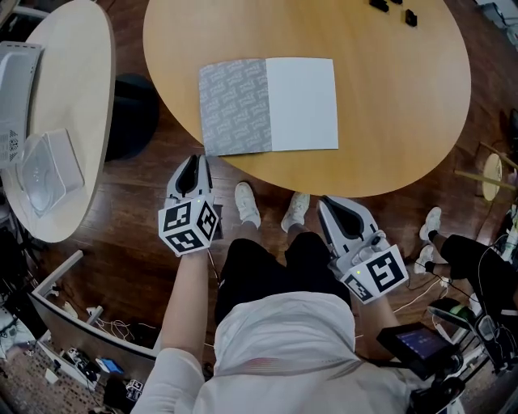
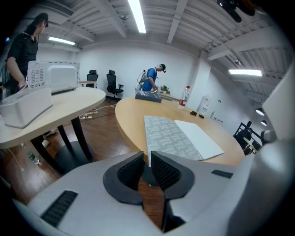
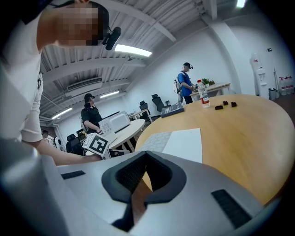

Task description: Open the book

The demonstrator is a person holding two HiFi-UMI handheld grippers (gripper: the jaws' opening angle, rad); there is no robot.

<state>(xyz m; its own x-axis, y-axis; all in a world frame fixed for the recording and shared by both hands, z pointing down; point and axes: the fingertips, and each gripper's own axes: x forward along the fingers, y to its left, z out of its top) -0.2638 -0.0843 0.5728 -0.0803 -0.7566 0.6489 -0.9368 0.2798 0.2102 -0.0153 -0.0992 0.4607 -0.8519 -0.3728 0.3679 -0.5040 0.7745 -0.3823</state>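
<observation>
The book lies flat near the front edge of the round wooden table, showing a grey patterned half at left and a plain white half at right. It shows again in the left gripper view and the right gripper view. My left gripper hovers off the table just below the book's left corner, jaws shut and empty. My right gripper is held lower, over my lap to the right, also shut on nothing.
A pale second table at left carries a white box and an appliance. Small black items sit at the round table's far edge. A black chair base stands between the tables. Other people stand in the background.
</observation>
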